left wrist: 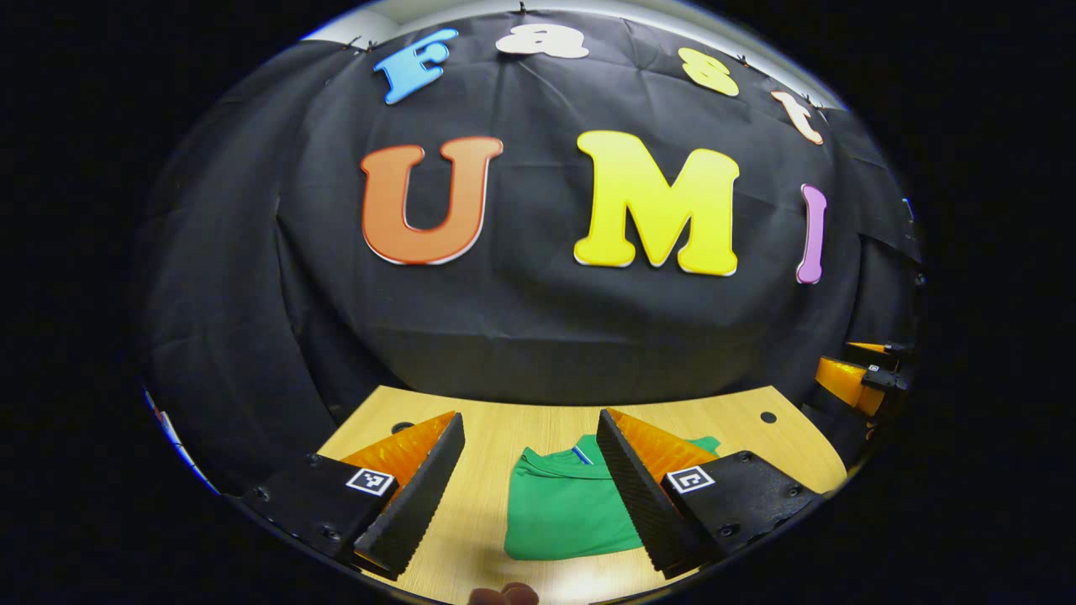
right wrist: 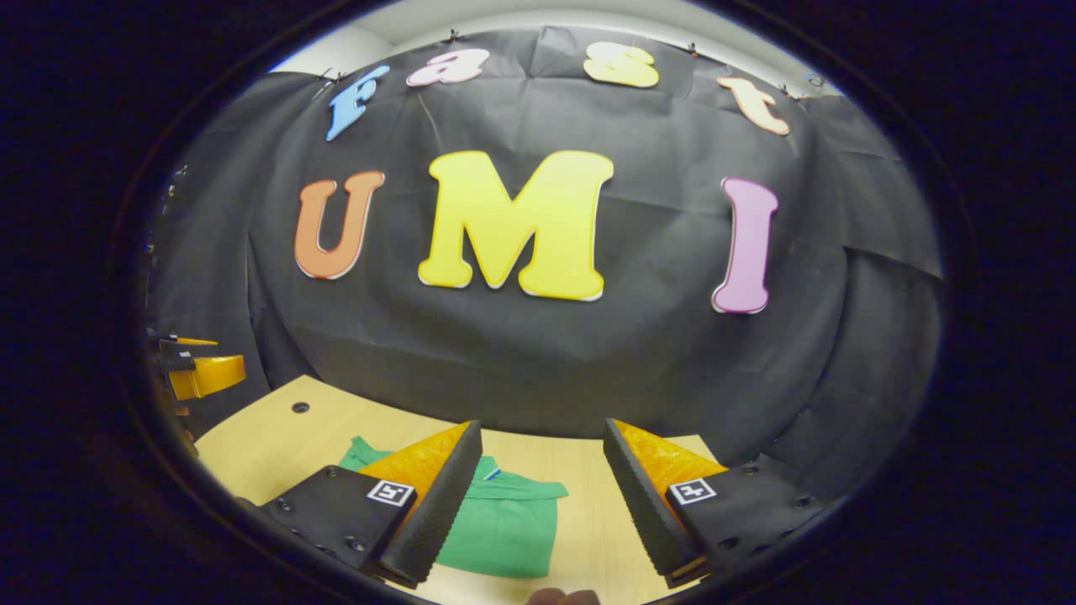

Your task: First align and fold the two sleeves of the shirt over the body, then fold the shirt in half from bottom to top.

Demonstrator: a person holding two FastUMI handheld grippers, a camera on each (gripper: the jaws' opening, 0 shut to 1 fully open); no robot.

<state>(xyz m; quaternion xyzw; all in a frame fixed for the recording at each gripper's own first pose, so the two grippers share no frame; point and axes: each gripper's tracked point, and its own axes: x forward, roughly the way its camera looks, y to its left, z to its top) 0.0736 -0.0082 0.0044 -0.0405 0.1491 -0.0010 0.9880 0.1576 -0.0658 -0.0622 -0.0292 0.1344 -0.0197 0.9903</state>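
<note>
The green shirt [left wrist: 567, 512] lies on the pale wooden worktop [left wrist: 504, 428] as a compact, tidy rectangle, low in the centre of the left gripper view and low and left of centre in the right gripper view [right wrist: 500, 525], with its collar edge turned toward the black cloth wall. No sleeve sticks out to either side and the outline is short, so I judge both sleeve folds and the bottom-to-top fold are most likely done, though the layers underneath cannot be checked from here. The left claw [left wrist: 530, 487] is held above the worktop with its fingers spread wide apart and nothing between them; the shirt shows through the gap and partly behind the finger on the right. The right claw [right wrist: 542, 496] is likewise wide open and empty, with the shirt partly behind its finger on the left. Each claw also appears at the far edge of the other's view, small and raised. The shirt looks like light, soft knit fabric: limp, easy to drag or bunch, and inclined to slip open if lifted by one layer. If any tidying is needed, the best hold would be a pinch through all layers at a corner or along a folded edge, both claws moving together.
</note>
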